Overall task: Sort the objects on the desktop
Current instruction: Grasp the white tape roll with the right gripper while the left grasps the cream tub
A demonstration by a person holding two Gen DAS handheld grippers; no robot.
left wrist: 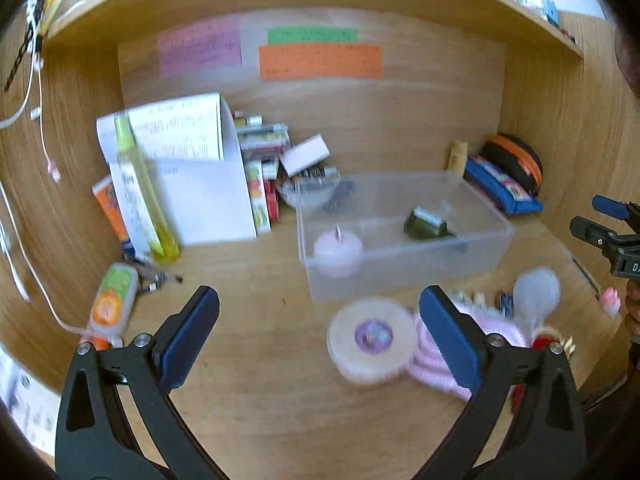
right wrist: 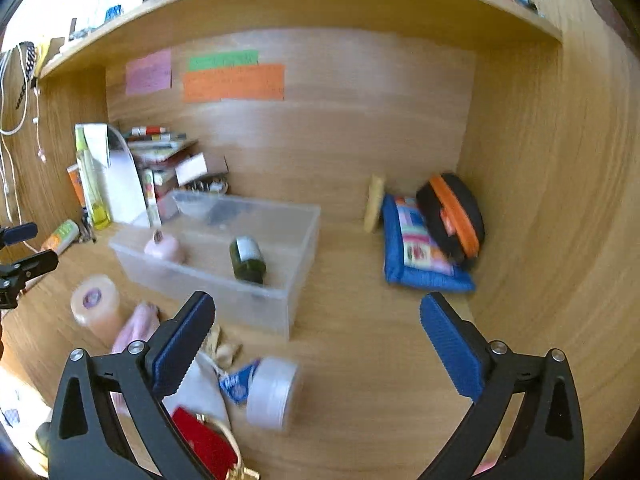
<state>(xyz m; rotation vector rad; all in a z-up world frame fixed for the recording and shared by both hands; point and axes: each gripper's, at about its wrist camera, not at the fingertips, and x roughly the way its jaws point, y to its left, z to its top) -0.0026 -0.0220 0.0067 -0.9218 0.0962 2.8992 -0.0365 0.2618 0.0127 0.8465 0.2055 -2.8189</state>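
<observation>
Left gripper & right gripper: fingers wide apart, nothing held. Clear rectangular plastic bin at frame centre holds pink round candle + dark green small bottle. Cream tape roll w/ purple core lies on wooden desk, lower centre-right, just in front of bin.

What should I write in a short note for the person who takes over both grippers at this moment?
Left gripper: open, holding nothing, above the wooden desk.
Right gripper: open, holding nothing.
Done: the clear plastic bin already holds a pink round candle and a dark green bottle lying on its side.
Left: in front of the bin, outside it, lie a cream tape roll with purple core, a grey tape roll, a pink knitted cloth, a red pouch and some small bits, too blurred to name.
The blue patterned pouch and the black case with orange zip rest by the right wall.
</observation>
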